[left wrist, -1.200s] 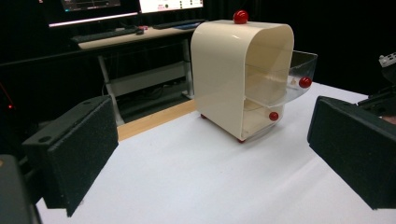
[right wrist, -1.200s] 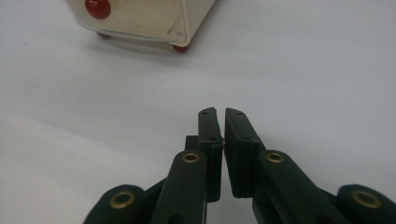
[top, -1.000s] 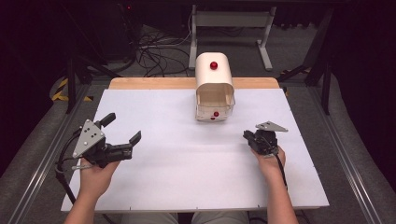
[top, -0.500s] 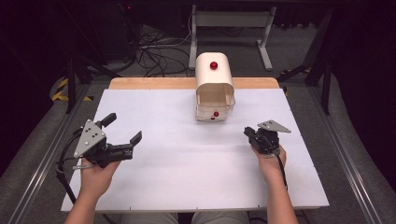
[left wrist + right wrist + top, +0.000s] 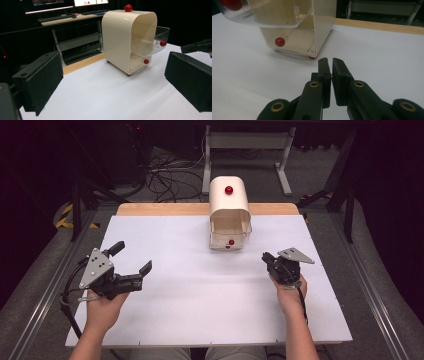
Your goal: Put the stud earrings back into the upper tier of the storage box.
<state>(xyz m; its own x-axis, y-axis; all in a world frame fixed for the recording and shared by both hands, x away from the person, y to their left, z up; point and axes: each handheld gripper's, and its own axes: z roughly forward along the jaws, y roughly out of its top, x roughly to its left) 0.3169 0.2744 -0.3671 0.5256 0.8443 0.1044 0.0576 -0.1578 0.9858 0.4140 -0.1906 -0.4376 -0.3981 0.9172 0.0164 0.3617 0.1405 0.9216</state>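
Observation:
A cream arched box [image 5: 229, 212] with a red knob on top [image 5: 228, 190] stands at the table's far middle. Its clear upper drawer [image 5: 155, 41] is pulled out, with a red knob [image 5: 163, 43] on its front; a lower red knob [image 5: 280, 42] sits beneath it. My left gripper [image 5: 132, 256] is held at the front left, open wide with nothing between its pads [image 5: 40, 80]. Right of the box, my right gripper [image 5: 267, 260] points toward its near corner, shut and empty [image 5: 329, 61], a short way from it.
The white tabletop [image 5: 200, 290] ends in a wooden strip [image 5: 160, 209] at the far edge. Behind the table stand a metal desk frame [image 5: 245, 142] and cables on the floor [image 5: 165, 167]. A rail [image 5: 45, 285] runs along the left side.
My right gripper has edged very slightly to the right. The left gripper and the box are as before.

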